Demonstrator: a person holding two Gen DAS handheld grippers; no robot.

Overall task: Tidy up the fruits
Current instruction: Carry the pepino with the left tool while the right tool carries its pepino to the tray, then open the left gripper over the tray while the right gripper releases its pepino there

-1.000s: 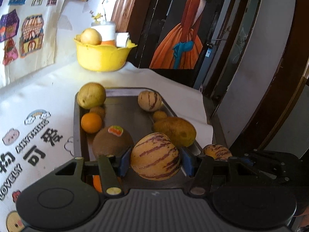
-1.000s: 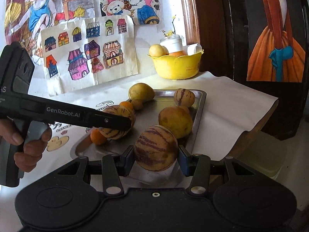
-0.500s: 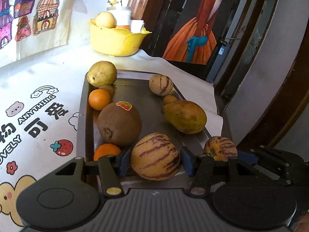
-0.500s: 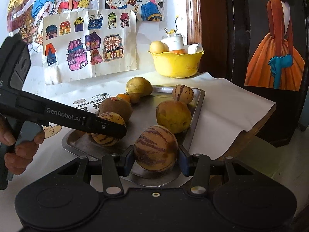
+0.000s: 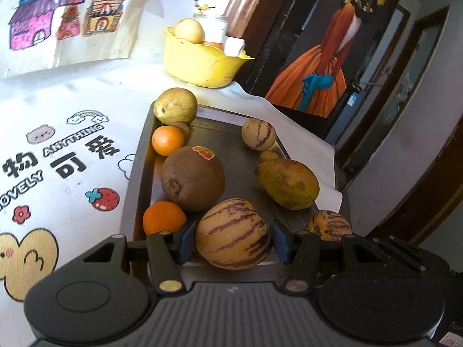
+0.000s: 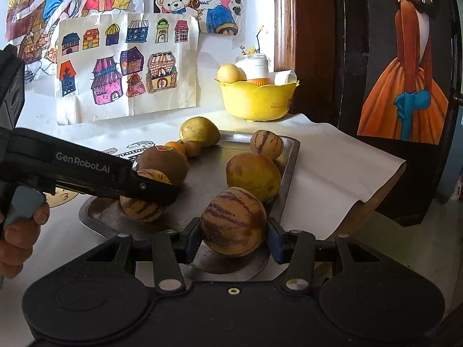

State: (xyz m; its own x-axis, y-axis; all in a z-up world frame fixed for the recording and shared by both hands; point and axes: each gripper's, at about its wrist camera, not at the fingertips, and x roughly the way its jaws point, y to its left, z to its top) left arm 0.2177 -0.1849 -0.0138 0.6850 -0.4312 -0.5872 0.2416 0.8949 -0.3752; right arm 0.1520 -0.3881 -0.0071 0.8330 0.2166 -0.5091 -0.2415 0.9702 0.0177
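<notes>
Change since earlier: both tools are drawing back toward the tray's near edge, each carrying its striped melon along.
Left tool (image 5: 233,241): pinching a striped melon (image 5: 233,232) over the tray (image 5: 136,173), with the brown fruit (image 5: 192,177) at 11 o'clock.
Right tool (image 6: 233,241): clamped on its own striped melon (image 6: 233,221) at the tray's near right corner.
Why held: probably to regroup like fruits together.
Pose: left tool is reaching in level from 9 o'clock in the right view; right tool is pointing at the yellow bowl (image 6: 256,101), 12 o'clock.
</notes>
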